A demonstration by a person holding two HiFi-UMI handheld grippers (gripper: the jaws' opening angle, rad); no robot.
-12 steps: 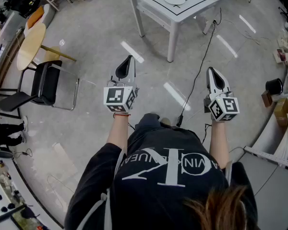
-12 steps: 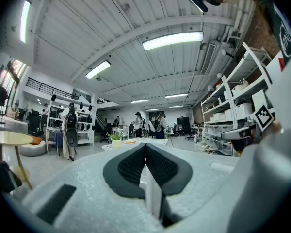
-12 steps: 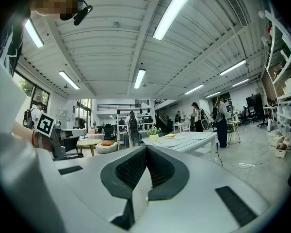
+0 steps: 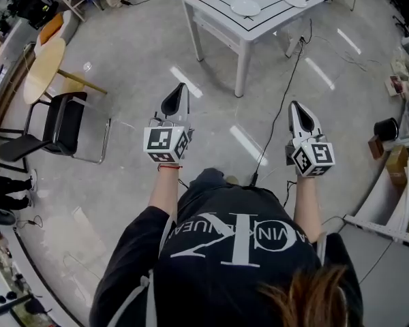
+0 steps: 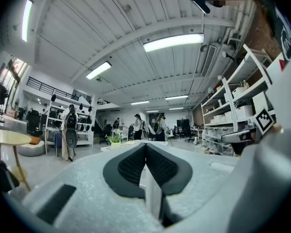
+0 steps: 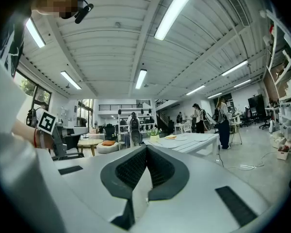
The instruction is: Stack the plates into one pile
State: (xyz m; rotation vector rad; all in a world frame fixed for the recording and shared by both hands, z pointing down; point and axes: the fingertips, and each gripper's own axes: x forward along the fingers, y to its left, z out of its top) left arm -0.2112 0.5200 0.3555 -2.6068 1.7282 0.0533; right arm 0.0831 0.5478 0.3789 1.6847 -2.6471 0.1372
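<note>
Three white plates (image 4: 245,7) lie apart on one table (image 4: 276,12); left gripper (image 4: 183,87) and right gripper (image 4: 294,105) have jaws closed, empty.

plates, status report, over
Left gripper and right gripper: jaws shut, empty, well short of the table. Plates lie apart on it, not stacked. Cable across the floor ahead.

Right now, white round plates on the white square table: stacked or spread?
Spread. The white round plates lie apart on the white square table; no pile visible.
</note>
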